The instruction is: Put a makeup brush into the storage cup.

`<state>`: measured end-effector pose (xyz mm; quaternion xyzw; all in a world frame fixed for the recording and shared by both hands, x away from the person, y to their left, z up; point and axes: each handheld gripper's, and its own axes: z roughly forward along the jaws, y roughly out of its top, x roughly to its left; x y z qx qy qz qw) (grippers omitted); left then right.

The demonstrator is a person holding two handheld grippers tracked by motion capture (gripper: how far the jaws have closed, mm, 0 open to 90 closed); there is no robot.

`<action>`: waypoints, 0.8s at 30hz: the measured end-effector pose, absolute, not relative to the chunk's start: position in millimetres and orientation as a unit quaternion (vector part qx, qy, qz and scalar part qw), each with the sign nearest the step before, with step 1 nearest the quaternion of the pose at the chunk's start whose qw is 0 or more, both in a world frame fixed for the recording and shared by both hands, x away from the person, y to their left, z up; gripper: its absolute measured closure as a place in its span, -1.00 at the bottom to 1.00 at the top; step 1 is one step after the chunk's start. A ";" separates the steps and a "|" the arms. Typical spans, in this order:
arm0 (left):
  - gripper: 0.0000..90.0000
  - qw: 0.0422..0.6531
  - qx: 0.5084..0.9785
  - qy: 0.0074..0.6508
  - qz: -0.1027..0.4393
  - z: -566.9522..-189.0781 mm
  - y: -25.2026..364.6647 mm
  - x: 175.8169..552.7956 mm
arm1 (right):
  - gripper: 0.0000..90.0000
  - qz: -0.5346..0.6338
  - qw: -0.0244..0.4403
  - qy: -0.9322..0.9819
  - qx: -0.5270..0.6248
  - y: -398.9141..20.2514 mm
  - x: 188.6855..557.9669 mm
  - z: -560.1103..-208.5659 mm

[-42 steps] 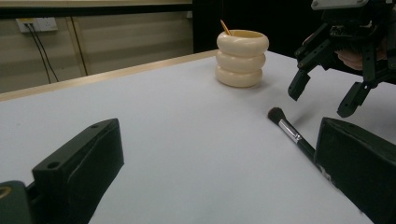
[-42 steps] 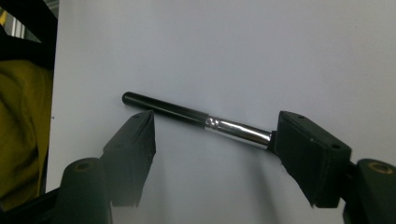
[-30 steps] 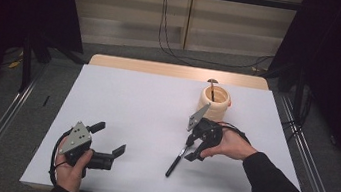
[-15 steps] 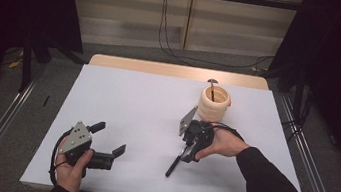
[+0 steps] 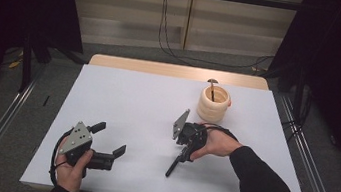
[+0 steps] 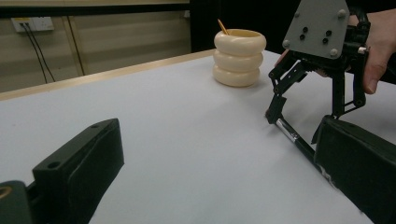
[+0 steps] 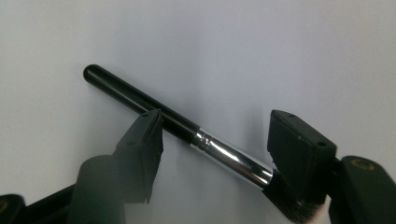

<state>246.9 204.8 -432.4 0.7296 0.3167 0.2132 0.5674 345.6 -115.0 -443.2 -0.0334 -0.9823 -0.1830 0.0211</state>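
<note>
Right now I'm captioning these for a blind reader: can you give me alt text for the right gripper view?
A black-handled makeup brush with a silver ferrule lies slantwise on a white table, between the open jaws of the right tool. One jaw sits at the handle and the other at the bristle end; neither has closed on the brush.

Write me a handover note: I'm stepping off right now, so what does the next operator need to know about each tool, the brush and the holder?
Right tool: open, down over the makeup brush, jaws either side of it, not yet closed on it.
Left tool: open, resting low at the near left of the white table, holding nothing.
Brush: lying flat on the table, near side of the cream ringed holder.
Holder: upright at far right, one thin stick-like item already standing in it.
Done: right tool lined up on the brush.
Left, likely: close, lift, probably stand the brush in the holder.
</note>
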 end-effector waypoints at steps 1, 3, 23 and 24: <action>-0.97 0.567 0.730 0.317 0.214 -432.4 205.0 247.0 | -0.17 -0.187 0.021 -0.982 -0.027 -114.6 345.3 -443.8; -0.98 0.568 0.729 0.316 0.214 -432.3 205.0 246.9 | -0.15 -0.174 0.028 -0.984 -0.031 -114.2 343.2 -444.7; -0.97 0.569 0.731 0.313 0.210 -432.7 205.0 247.2 | 0.51 -0.167 0.021 -0.986 -0.021 -127.4 351.3 -452.2; -0.97 0.567 0.732 0.312 0.210 -432.6 205.1 247.2 | 0.54 -0.163 0.019 -0.986 -0.021 -126.7 351.1 -451.6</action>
